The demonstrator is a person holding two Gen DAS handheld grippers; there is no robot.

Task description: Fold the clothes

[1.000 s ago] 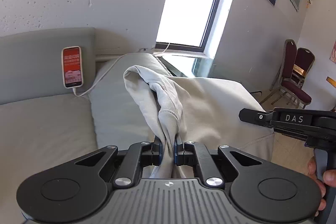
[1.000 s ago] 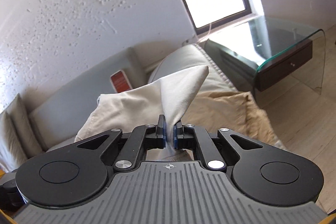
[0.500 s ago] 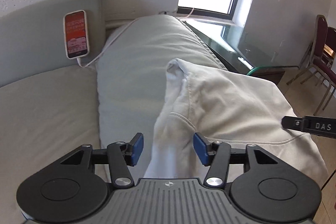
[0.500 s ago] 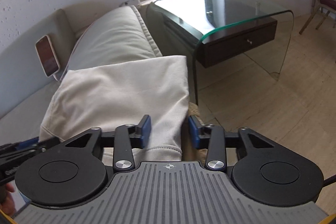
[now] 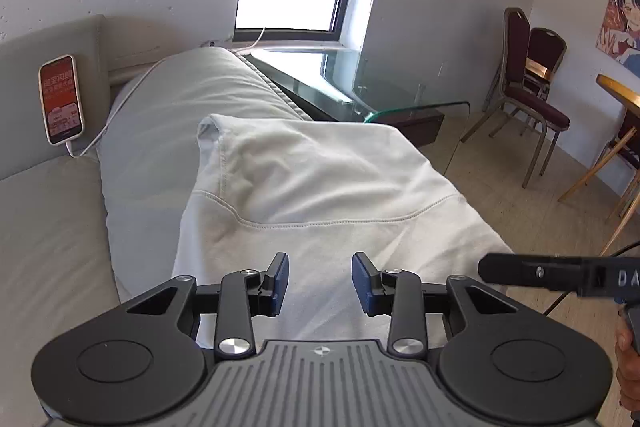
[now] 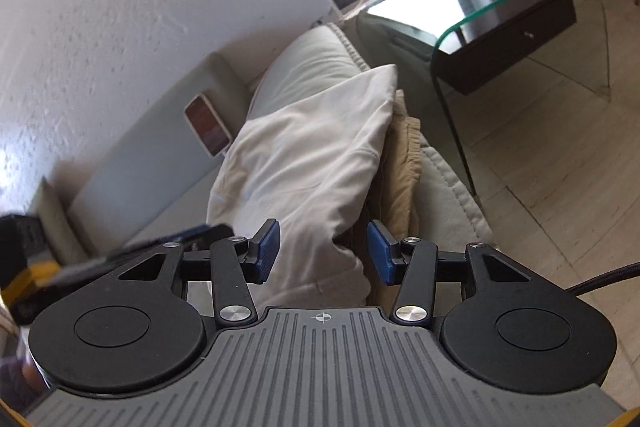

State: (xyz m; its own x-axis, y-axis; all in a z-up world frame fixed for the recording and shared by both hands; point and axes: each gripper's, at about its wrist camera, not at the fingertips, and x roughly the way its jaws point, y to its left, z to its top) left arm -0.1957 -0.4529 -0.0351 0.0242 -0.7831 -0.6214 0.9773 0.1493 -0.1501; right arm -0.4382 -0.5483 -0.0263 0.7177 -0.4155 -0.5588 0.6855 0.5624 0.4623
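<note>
A folded cream garment (image 5: pixel 320 195) lies on the sofa armrest (image 5: pixel 172 115); it also shows in the right wrist view (image 6: pixel 304 163), resting on top of a tan garment (image 6: pixel 404 163). My left gripper (image 5: pixel 319 281) is open and empty, just above the garment's near edge. My right gripper (image 6: pixel 322 251) is open and empty, over the garment's near corner. The right gripper also shows at the right of the left wrist view (image 5: pixel 560 273).
A phone (image 5: pixel 61 99) with a white cable leans on the sofa back. A glass side table (image 5: pixel 372 87) with a dark drawer stands beyond the armrest. Chairs (image 5: pixel 532 83) and a wooden table edge (image 5: pixel 620 91) stand at the right on a tiled floor.
Both grippers were shut on the cream garment held up; they laid it folded on the armrest, opened, and have drawn back slightly.
</note>
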